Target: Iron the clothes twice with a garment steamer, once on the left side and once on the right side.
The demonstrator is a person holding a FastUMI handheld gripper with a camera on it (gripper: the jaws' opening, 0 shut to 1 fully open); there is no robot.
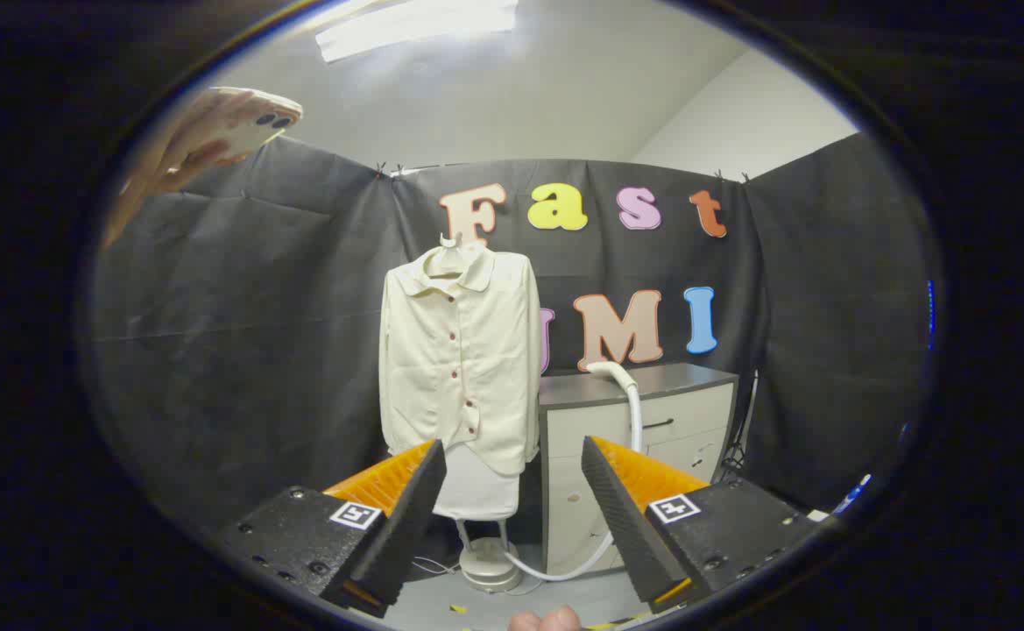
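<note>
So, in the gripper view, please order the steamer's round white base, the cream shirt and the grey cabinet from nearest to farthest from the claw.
The claw is open and holds nothing.
1. Round white steamer base: on the floor, just ahead, between the fingers.
2. Cream buttoned shirt on its hanger: above the base, ahead left.
3. Grey-topped cabinet with pale drawers: behind the shirt, ahead right, by the wall.

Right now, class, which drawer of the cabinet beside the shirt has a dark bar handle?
The top drawer, just under the cabinet's grey top; the lower fronts lack that bar. The gripper has its fingers open, holding nothing.
</note>
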